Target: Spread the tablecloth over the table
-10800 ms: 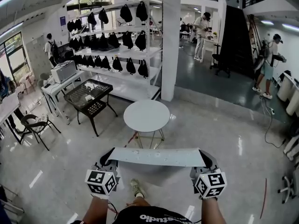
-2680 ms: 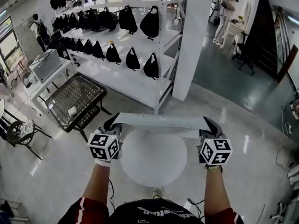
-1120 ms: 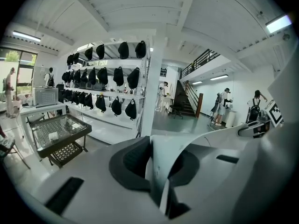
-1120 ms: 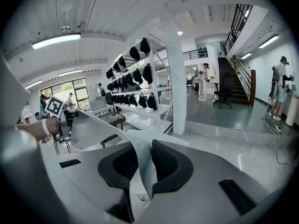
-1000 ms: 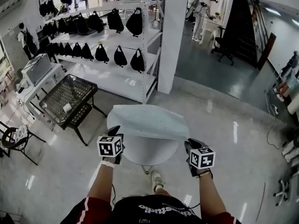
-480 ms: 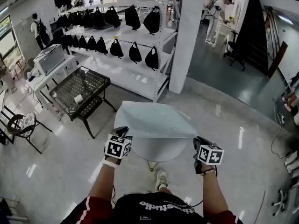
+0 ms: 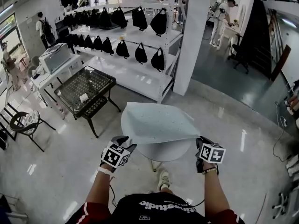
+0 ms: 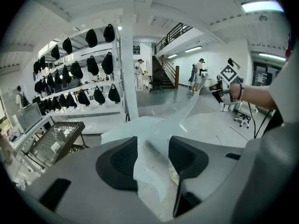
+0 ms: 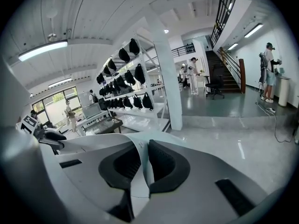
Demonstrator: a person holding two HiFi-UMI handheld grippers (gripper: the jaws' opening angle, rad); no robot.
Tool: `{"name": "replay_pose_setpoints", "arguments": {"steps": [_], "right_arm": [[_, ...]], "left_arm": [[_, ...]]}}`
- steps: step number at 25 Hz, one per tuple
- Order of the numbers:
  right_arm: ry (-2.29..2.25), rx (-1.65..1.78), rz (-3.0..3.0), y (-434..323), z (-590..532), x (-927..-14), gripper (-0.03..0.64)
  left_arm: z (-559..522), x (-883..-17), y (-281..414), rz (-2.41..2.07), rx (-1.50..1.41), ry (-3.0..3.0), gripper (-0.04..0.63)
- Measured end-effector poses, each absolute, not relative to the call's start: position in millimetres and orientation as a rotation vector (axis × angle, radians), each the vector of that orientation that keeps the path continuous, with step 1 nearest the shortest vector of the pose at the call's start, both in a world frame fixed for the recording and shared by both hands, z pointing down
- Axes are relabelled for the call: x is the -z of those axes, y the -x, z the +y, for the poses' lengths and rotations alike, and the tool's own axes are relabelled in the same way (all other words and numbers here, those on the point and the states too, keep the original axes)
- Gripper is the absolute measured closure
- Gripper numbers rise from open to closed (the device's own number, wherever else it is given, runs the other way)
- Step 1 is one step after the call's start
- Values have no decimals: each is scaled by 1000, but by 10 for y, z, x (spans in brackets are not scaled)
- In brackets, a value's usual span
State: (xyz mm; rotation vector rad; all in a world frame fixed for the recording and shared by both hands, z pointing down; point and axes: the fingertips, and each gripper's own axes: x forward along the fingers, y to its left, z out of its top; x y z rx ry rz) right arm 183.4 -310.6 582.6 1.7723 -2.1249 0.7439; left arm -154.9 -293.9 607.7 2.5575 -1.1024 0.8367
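Most of the thin pale-blue tablecloth (image 7: 156, 120) lies on the round white tabletop (image 7: 166, 152), near edge running left-right just ahead of both hands. Near-right corner pinched tight in the right hand-held gripper (image 7: 198, 143); jaws of the left hand-held gripper (image 7: 124, 143) have just been opening, now wide, cloth loose between them.

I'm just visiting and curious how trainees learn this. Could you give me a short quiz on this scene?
1. True or false: the left gripper clamps the tablecloth.
2. The table is: A square, B round, C oblong.
3. What hangs on the shelves?
Key: 1 false: the left gripper's jaws, just opened, stand apart, with the tablecloth loose between them. 2 B. 3 black bags.
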Motion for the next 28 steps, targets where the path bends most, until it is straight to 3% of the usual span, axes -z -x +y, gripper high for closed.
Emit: {"name": "replay_pose_setpoints", "arguments": {"steps": [8, 28], "right_arm": [[-1714, -773, -2112, -1718, -3037, -5997, 549], [-1740, -752, -2092, -1986, -3466, -6163, 546]], "left_arm": [[-2841, -5542, 1577, -1129, -556, -2606, 397], [-3220, -5334, 1308, -1169, -379, -2581, 402]]}}
